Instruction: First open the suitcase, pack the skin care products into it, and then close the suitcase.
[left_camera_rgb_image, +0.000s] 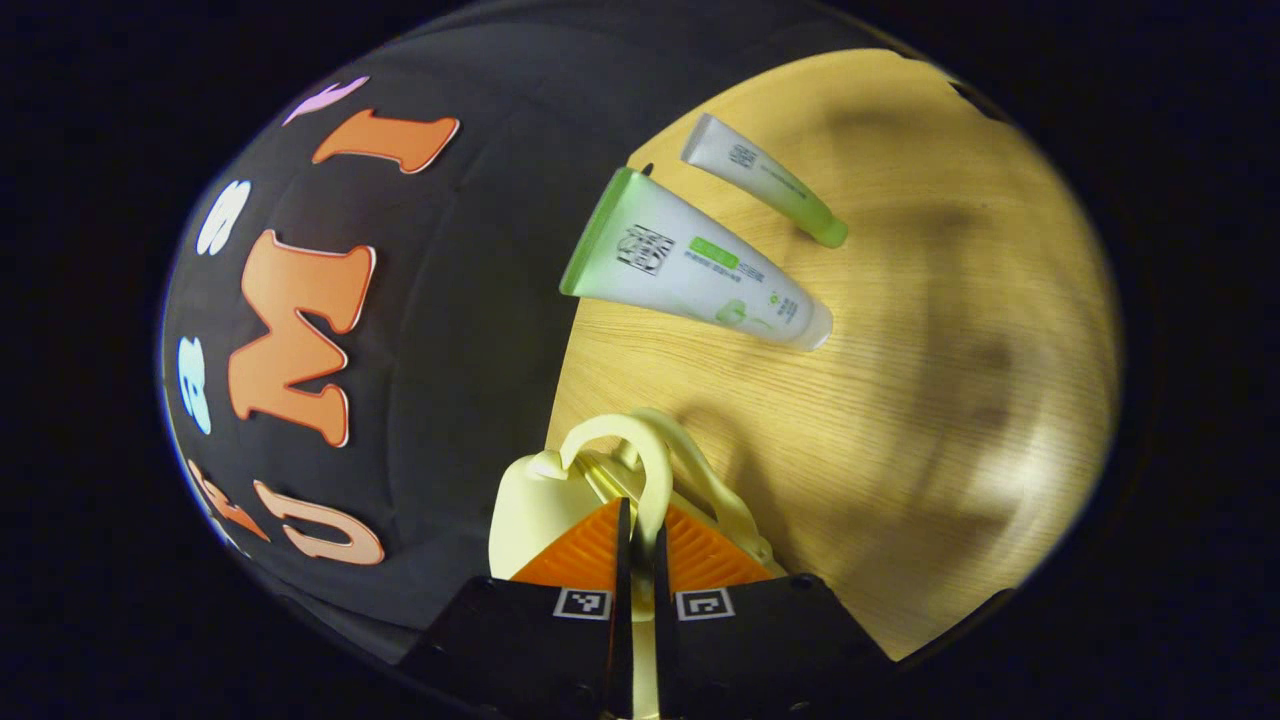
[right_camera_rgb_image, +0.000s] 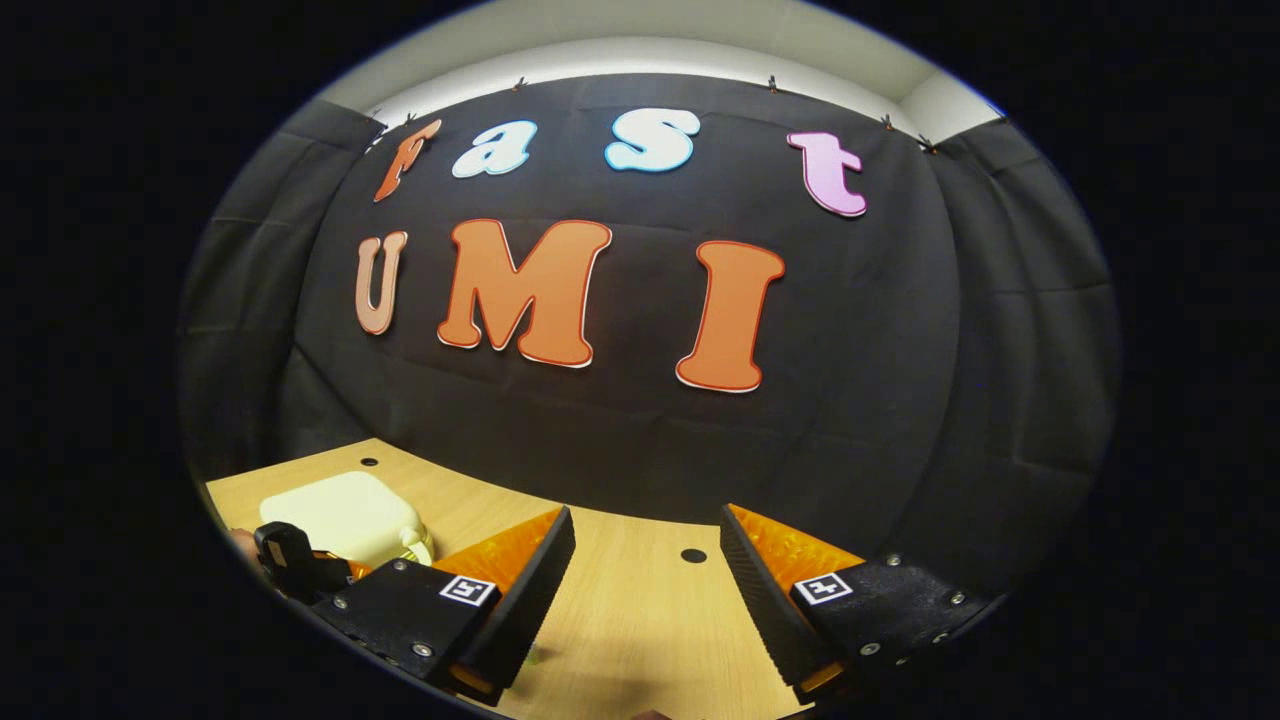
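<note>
My left tongs (left_camera_rgb_image: 640, 545) are pinched nearly closed on the pale yellow handle (left_camera_rgb_image: 650, 470) of the small suitcase (left_camera_rgb_image: 530, 510), with both orange fingers pressing the loop between them. From the right gripper view the suitcase (right_camera_rgb_image: 345, 515) sits flat on the desk (right_camera_rgb_image: 620, 620) with its lid down, so I judge the opening step is only just starting. My right tongs (right_camera_rgb_image: 645, 560) hang wide apart and hold nothing, raised above the desk and facing the booth wall. Two skin care products lie well apart from the case on the desk (left_camera_rgb_image: 900, 400): a large white-and-green tube (left_camera_rgb_image: 700, 265) and, just beyond it, a slimmer tube (left_camera_rgb_image: 765, 180). Neither is packed. Opening, packing both tubes and closing all remain.
</note>
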